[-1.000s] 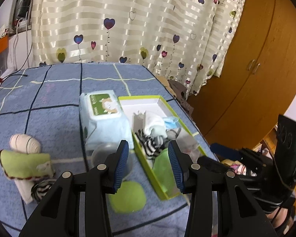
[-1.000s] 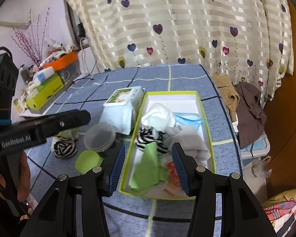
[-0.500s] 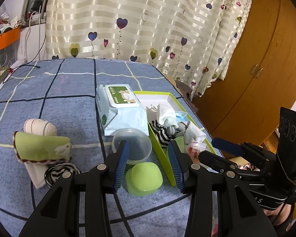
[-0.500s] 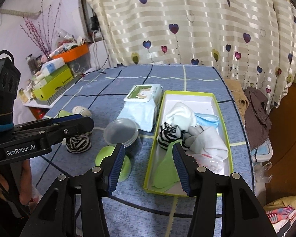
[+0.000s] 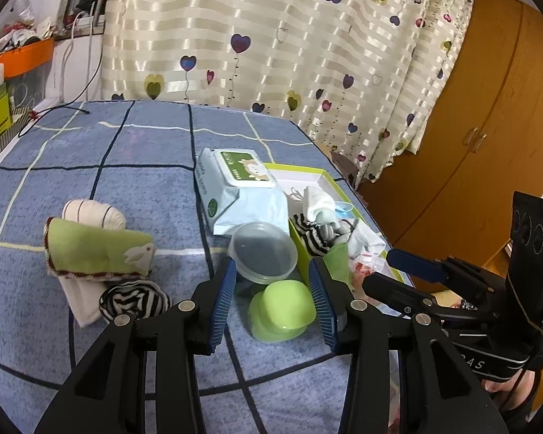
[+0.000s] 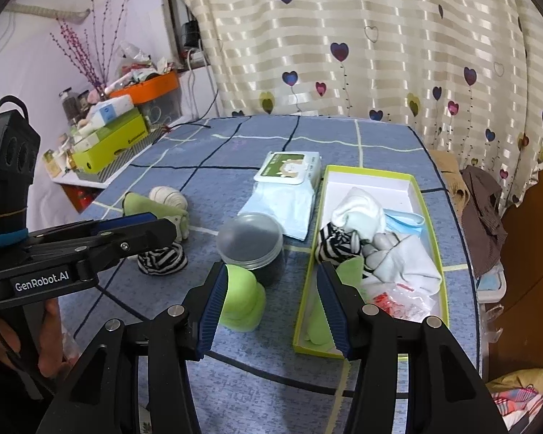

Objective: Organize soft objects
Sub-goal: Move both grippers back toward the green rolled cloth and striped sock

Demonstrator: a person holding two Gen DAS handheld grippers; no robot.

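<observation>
A green-rimmed box [image 6: 421, 195] on the blue checked table holds socks, a mask and a green cloth; it also shows in the left wrist view [image 5: 329, 176]. Left of it lie a rolled green towel [image 5: 97, 247], a white rolled sock [image 5: 92, 213] and a striped sock ball [image 5: 135, 300]; the striped sock ball also shows in the right wrist view [image 6: 161, 259]. My left gripper [image 5: 272, 303] is open and empty above the table's near edge. My right gripper [image 6: 271, 307] is open and empty, in front of the box.
A wet-wipes pack [image 5: 240, 191], a clear lidded tub [image 5: 262, 251] and a green soap case [image 5: 282, 309] sit between towel and box. A heart-print curtain [image 5: 271, 54] hangs behind, with a wooden wardrobe [image 5: 470, 144] to the right. Shelf clutter [image 6: 108, 126] stands at left.
Both grippers have pulled back and up from the box. The table items now appear farther away, and more of the towel pile is in view. Both stay open.
</observation>
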